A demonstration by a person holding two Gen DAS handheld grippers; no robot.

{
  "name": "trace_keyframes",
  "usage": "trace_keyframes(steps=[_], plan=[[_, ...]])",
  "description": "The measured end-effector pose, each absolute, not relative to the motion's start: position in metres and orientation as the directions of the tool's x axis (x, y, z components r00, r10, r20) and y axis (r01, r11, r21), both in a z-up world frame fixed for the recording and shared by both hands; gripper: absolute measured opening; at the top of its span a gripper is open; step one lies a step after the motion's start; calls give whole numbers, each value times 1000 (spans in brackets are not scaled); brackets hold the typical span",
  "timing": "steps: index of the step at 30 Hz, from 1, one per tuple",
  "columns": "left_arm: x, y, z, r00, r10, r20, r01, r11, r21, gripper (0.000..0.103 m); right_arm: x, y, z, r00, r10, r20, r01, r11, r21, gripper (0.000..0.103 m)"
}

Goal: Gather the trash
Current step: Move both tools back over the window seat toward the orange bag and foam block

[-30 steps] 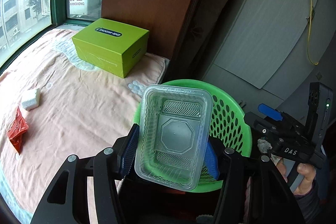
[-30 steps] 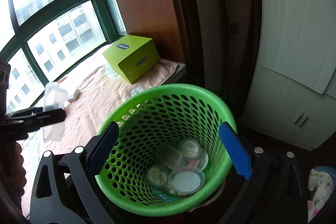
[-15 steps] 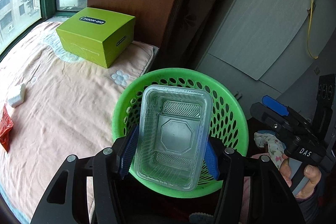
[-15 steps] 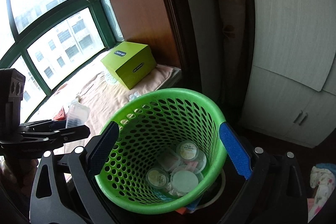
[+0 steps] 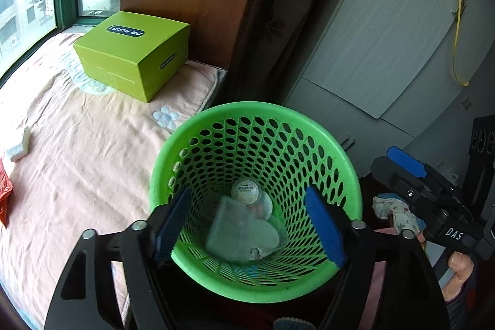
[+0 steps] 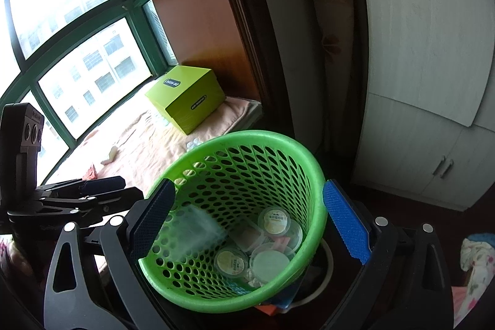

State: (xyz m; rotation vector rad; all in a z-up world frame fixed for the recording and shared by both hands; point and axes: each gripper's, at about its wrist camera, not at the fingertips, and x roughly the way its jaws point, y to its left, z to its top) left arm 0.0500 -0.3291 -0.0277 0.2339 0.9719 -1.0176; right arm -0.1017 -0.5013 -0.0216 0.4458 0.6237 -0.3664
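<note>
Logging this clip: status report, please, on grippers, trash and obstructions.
Left gripper open, empty, over green basket. Right gripper open, empty. Clear plastic container inside basket among lidded cups. Nothing obstructing.

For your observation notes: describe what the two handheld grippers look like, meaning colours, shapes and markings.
Both are black frames with silver bolts and blue ribbed pads on two fingers. The right gripper carries white "DAS" lettering; a dark sleeve shows at the person's hand. The left gripper has a black camera block.
</note>
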Motion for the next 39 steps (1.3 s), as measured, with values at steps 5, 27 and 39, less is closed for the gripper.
trace_keyframes(steps=[5,27,39], plan=[[57,-316,-27,201,-599,-775,778,578,-245,79,-98,-496,-22,757,-183,-627,442,850,285,95],[151,-186,-31,454,-407,-793,557,824,-104,79,-30,-430,-12,777,-43,-628,273,922,274,95],[225,-110,-59,486,-280,-828,481,877,-14,81,23,-389,-11,763,40,-645,192,939,286,95]])
